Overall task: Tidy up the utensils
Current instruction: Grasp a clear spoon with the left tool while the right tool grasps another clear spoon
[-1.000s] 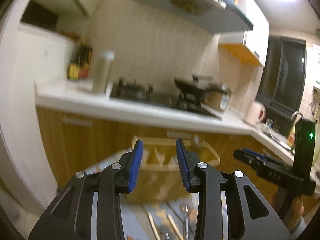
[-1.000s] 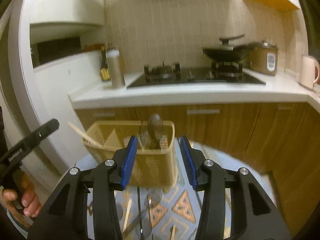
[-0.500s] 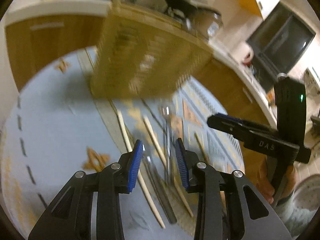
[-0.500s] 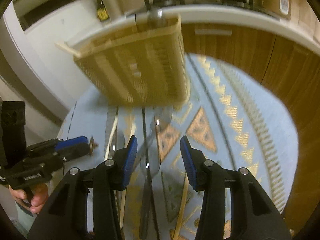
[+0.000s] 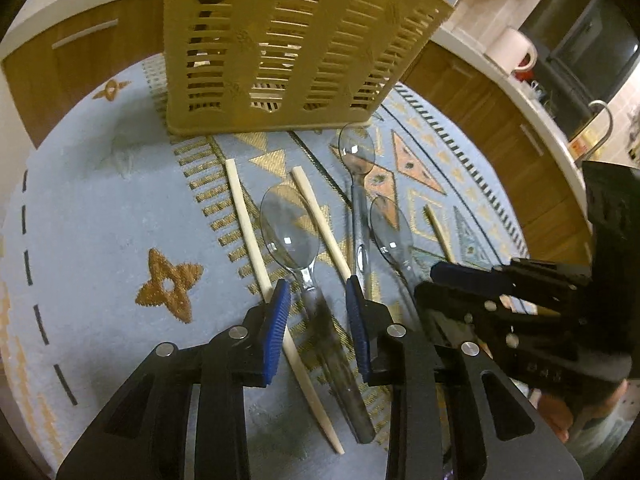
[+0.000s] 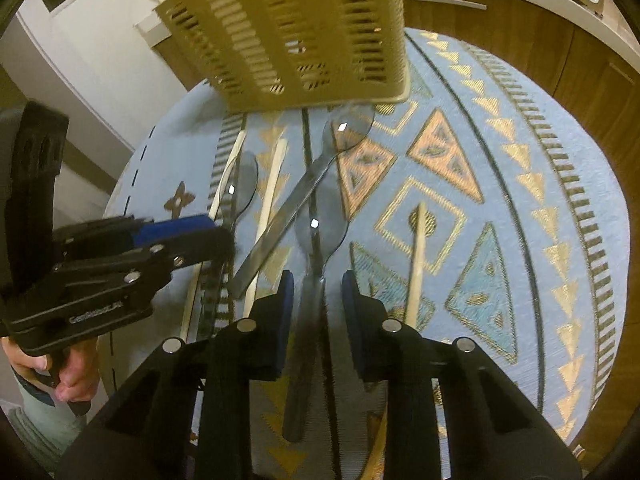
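Observation:
A tan slotted utensil basket [image 5: 288, 40] stands on a blue patterned cloth; it also shows in the right wrist view [image 6: 304, 36]. Before it lie three metal spoons and several wooden chopsticks. My left gripper [image 5: 318, 300] is open, its jaws astride the handle of the left spoon [image 5: 290, 236], beside a chopstick [image 5: 248, 232]. My right gripper [image 6: 316, 292] is open, its jaws astride the handle of the nearest spoon [image 6: 320, 232]. A third spoon [image 6: 320, 160] lies slanted toward the basket. A single chopstick [image 6: 416, 256] lies to the right.
The cloth covers a round table [image 6: 540, 200]. Wooden kitchen cabinets [image 5: 500, 128] and a white counter with a kettle [image 5: 516, 52] stand behind. A white wall [image 6: 92, 60] is on the left.
Both grippers have tilted down from facing the kitchen and dropped close to the table. Each now hovers over a spoon handle. Both stay open.

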`<state>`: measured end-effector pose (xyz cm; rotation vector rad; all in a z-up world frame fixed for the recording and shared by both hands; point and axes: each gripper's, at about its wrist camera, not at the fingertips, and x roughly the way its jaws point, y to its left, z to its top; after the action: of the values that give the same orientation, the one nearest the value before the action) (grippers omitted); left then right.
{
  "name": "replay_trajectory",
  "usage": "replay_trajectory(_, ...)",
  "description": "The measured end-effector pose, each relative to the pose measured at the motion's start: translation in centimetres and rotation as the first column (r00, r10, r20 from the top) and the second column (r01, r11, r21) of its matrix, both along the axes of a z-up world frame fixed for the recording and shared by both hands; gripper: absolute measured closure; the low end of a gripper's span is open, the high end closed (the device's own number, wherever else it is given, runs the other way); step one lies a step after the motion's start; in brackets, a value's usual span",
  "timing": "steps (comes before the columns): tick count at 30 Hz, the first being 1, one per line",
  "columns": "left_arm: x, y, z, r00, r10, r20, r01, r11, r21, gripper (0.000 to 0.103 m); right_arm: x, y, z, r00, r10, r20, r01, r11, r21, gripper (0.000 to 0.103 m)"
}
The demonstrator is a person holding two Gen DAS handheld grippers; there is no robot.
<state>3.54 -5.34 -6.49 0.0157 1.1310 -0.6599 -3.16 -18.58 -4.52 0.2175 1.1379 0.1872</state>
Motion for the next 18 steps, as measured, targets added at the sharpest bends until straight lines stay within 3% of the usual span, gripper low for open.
replay_trajectory(10, 0.3, -1.2, 0.4, 1.0, -0.001, 0.021, -0.001, 0.998, 0.068, 0.079, 0.2, 0.9, -0.7, 1.0, 0.02, -0.008, -0.021, 0.999, -0.044, 0.081)
replay_trajectory(18, 0.2, -1.4, 0.4, 0.999, -0.007, 0.042, 0.004, 0.996, 0.084, 0.08, 0.7, 2.8, -1.0, 0.998, 0.058, 0.027, -0.051, 0.978, -0.201, 0.092)
